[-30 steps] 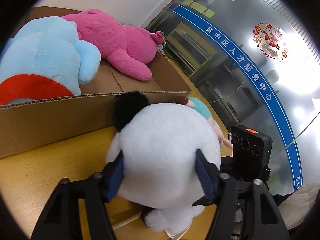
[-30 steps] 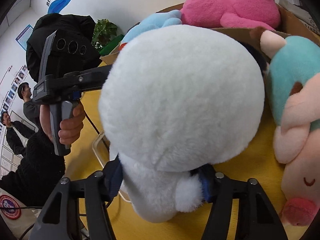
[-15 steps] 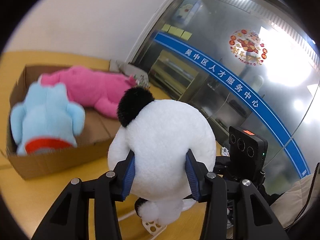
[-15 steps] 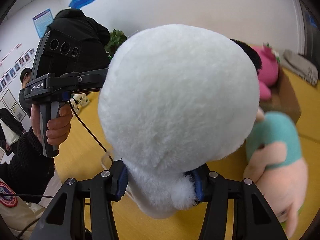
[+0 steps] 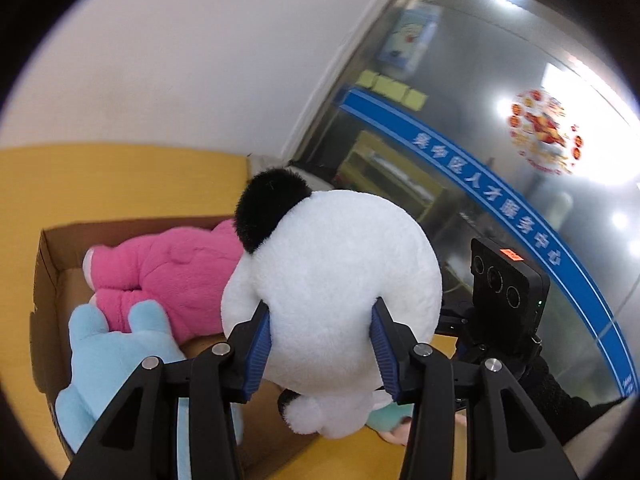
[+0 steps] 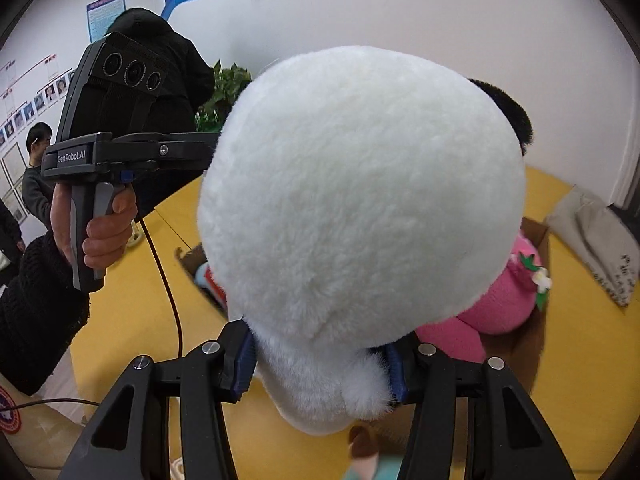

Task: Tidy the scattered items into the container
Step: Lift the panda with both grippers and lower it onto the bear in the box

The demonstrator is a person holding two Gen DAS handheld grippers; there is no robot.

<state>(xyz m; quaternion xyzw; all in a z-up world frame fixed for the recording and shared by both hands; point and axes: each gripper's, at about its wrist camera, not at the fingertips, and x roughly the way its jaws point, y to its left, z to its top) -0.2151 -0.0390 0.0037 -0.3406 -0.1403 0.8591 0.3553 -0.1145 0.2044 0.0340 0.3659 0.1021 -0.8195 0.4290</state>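
A big white plush panda [image 5: 336, 292] with a black ear is held in the air between both grippers. My left gripper [image 5: 320, 344] is shut on its head. My right gripper [image 6: 320, 364] is shut on its lower part; the panda [image 6: 360, 208] fills that view. Below lies the open cardboard box [image 5: 46, 272] with a pink plush [image 5: 168, 272] and a light blue plush [image 5: 112, 352] inside. The pink plush [image 6: 504, 304] and the box [image 6: 536, 336] also show in the right wrist view. A teal and pink doll [image 5: 386, 420] peeks out under the panda.
The yellow table [image 6: 136, 320] runs under everything. A grey cloth bag [image 6: 600, 240] lies at the table's far right. A cable [image 6: 168, 292] hangs from the left gripper's handle. People stand at the left by the wall.
Both grippers have lifted the panda up off the table and carried it toward the box, which now lies lower in view, seen from above.
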